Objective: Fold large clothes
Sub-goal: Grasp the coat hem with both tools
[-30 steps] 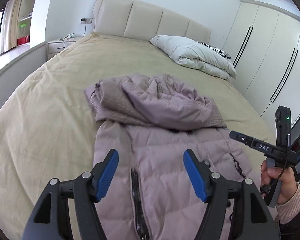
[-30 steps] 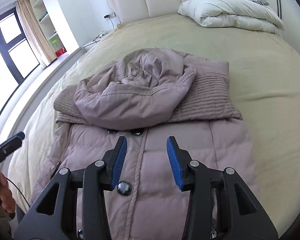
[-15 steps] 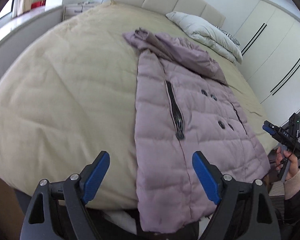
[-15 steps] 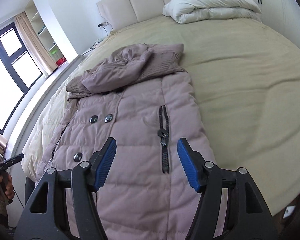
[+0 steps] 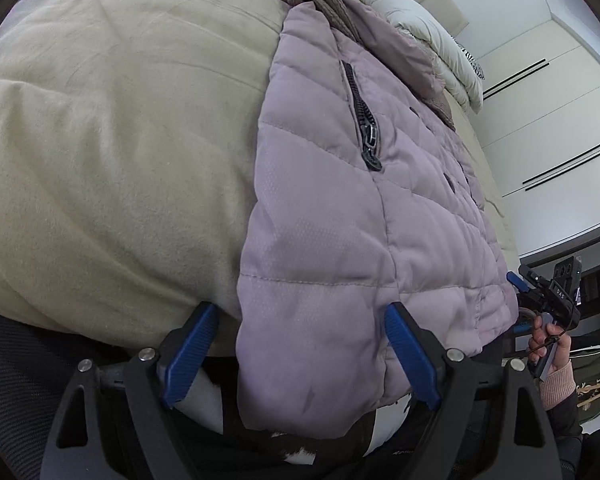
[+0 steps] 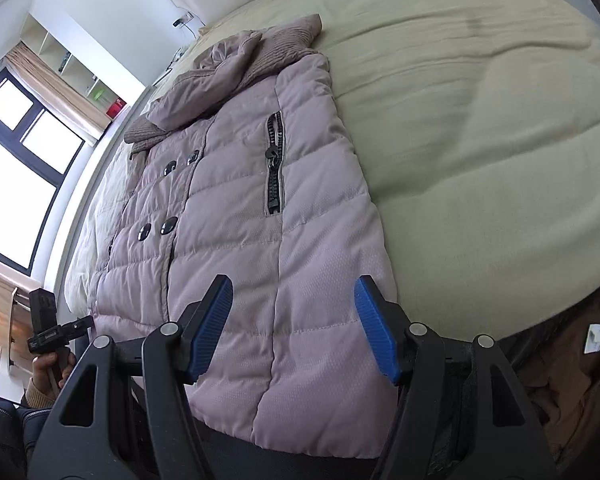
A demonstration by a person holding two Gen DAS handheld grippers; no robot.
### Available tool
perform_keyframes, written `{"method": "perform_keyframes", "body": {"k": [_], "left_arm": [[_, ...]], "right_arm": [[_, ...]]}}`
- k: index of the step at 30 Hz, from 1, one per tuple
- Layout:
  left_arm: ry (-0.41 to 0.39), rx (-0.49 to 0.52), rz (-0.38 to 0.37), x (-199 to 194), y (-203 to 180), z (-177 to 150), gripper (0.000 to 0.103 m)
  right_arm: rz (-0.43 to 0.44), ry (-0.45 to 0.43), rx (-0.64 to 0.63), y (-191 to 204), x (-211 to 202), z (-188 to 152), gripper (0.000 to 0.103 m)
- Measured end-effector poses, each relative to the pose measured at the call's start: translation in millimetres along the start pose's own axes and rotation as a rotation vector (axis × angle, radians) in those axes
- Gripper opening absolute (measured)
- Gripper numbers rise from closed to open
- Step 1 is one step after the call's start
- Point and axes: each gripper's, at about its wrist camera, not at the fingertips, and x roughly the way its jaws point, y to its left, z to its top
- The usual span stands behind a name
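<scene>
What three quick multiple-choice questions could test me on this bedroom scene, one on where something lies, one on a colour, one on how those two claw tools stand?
1. Where does the coat's hem lie?
A. by the pillows
B. over the bed's near edge
C. on the floor

2. What colour are the fingertips of the tools?
A. blue
B. red
C. green

3. How do the left gripper and right gripper stand?
A. both clamped on the coat
B. one clamped, one open
C. both open

Answers:
1 B, the hem hangs past the mattress edge.
2 A, the pads are blue on black arms.
3 C, each shows a wide gap, coat unpinched.
</scene>
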Motion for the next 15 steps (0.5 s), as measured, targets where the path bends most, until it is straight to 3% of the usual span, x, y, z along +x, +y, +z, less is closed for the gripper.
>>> {"method": "perform_keyframes", "body": {"k": [6,12,15], "left_arm": [[0.042,-0.015,-0.073,3.2,-1.4,-1.6,0.073],[0.058,0.018,-0.06,8.9,-11.6,-3.0,0.073],[0.068,0.013,-0.064,12.0,-12.5,-1.4,0.073]], "right_arm": [[0.046,0.007,0.087,-22.0,-15.0,-5.2,0.063],[0.001,0.03,0.142,-43.7,-31.3,-15.4,0.063],[0.034,0.056,0.175,-54.0,-28.1,-20.0,0.063]]}}
